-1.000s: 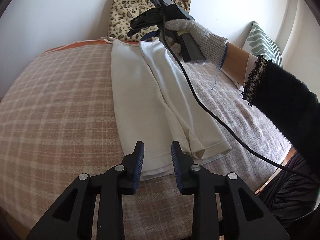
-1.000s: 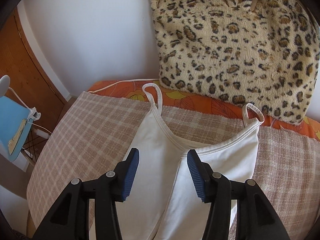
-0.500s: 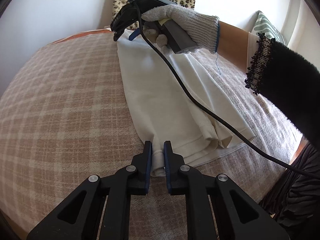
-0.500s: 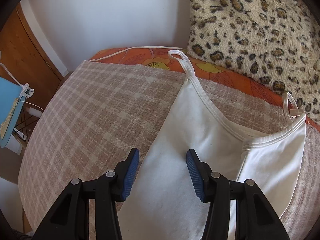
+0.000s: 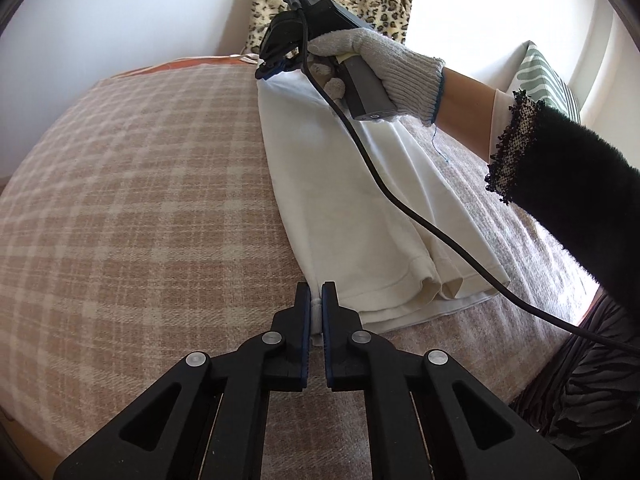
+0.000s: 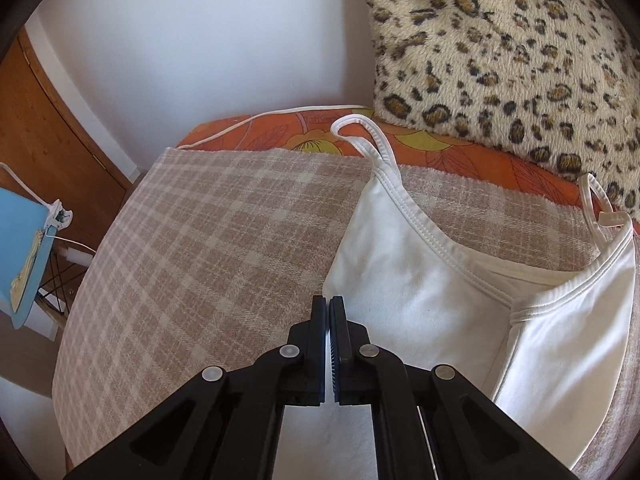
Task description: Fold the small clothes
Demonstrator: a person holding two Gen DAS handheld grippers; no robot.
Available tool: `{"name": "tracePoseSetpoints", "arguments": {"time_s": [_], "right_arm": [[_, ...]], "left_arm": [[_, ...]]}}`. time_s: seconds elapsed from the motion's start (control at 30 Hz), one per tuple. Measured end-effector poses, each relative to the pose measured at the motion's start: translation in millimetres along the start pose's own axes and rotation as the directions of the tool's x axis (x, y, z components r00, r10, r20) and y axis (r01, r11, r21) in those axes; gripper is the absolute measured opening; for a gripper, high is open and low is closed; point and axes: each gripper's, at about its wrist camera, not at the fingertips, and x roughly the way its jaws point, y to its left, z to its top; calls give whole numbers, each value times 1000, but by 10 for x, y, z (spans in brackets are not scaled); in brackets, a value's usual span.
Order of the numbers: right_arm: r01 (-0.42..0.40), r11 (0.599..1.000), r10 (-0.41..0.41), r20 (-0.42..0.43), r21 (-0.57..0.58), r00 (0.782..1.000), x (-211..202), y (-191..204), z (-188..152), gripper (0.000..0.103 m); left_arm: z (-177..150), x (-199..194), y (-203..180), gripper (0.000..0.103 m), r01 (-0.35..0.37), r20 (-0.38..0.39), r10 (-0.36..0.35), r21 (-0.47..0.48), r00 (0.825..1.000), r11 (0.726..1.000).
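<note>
Here, both hand-held grippers pinch one long edge of a white camisole (image 5: 344, 200) on the bed's checked blanket (image 5: 140, 200).

Left hand-held gripper (image 5: 316, 312) is clamped on the hem corner; right hand-held gripper (image 6: 329, 312) is closed on the top side edge, below a strap (image 6: 368, 136). Thin, soft, light knit; likely to sag and crease, so corners and seamed edges look the best holds. Long axis runs hem to straps, which point towards the leopard cushion (image 6: 520, 52).

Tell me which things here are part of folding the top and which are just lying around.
In the job: white camisole; left gripper shut on its hem corner; right gripper shut on its side edge.

Lying about: leopard cushion; striped pillow; plaid blanket.
</note>
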Motion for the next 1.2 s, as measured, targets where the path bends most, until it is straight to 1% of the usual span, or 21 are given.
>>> {"name": "tracePoseSetpoints", "arguments": {"time_s": [0.03, 0.1, 0.13, 0.2, 0.23, 0.3, 0.33, 0.57, 0.63, 0.67, 0.7, 0.77, 0.83, 0.93, 1.07, 1.2], "right_arm": [[-13, 1000, 13, 0, -2, 1000, -7, 18, 10, 4], [6, 999, -6, 0, -34, 1000, -99, 43, 2, 9], [16, 998, -15, 8, -55, 1000, -170, 59, -15, 21], [35, 997, -33, 28, -74, 999, -339, 78, -74, 32], [31, 997, -28, 31, -73, 999, -422, 77, -106, 33], [21, 997, -19, 32, -72, 999, -607, 94, -194, 33], [28, 996, -25, 37, -80, 999, -707, 119, -250, 33], [72, 989, -67, 42, -128, 997, -1268, 288, -702, 34], [72, 990, -68, 42, -121, 997, -1382, 346, -862, 34], [70, 991, -66, 34, -116, 997, -1432, 370, -948, 34], [75, 991, -72, 29, -114, 997, -1478, 406, -1039, 34], [86, 990, -84, 25, -112, 996, -1555, 494, -1234, 34], [87, 992, -86, 9, -92, 996, -1619, 528, -1435, 36], [96, 993, -97, -14, -62, 995, -1687, 531, -1728, 36], [65, 998, -64, -58, 23, 996, -1769, 362, -2119, 36], [10, 991, 5, -112, 136, 994, -1784, 169, -2546, 39]], "left_arm": [[3, 2, -3, 8, -12, 1, 12, -3, 1000, 1000], [15, -6, 22, 8, -29, 4, 29, -10, 1000, 1000], [30, -4, 44, 8, -34, 9, 34, -13, 999, 999], [45, -40, 53, 13, -53, 19, 53, -12, 998, 999], [54, -57, 60, 15, -59, 20, 59, -13, 998, 998], [66, -94, 69, 24, -63, 30, 63, -13, 998, 998], [70, -115, 67, 25, -68, 37, 68, -11, 997, 998], [111, -210, 53, 25, -79, 72, 77, 21, 994, 997], [137, -231, 58, 29, -71, 77, 69, 22, 995, 997], [155, -234, 59, 36, -62, 77, 60, 17, 995, 998], [171, -236, 65, 40, -47, 75, 46, 13, 996, 999], [207, -220, 83, 42, -5, 53, 5, 11, 999, 1000], [238, -196, 115, 43, 11, 42, -12, 7, 999, 1000], [267, -94, 174, 43, 62, -8, -62, -20, 998, 998], [266, 47, 253, 43, 131, -69, -139, -112, 988, 985], [242, 112, 204, 43, 153, -83, -162, -109, 983, 982]]}}
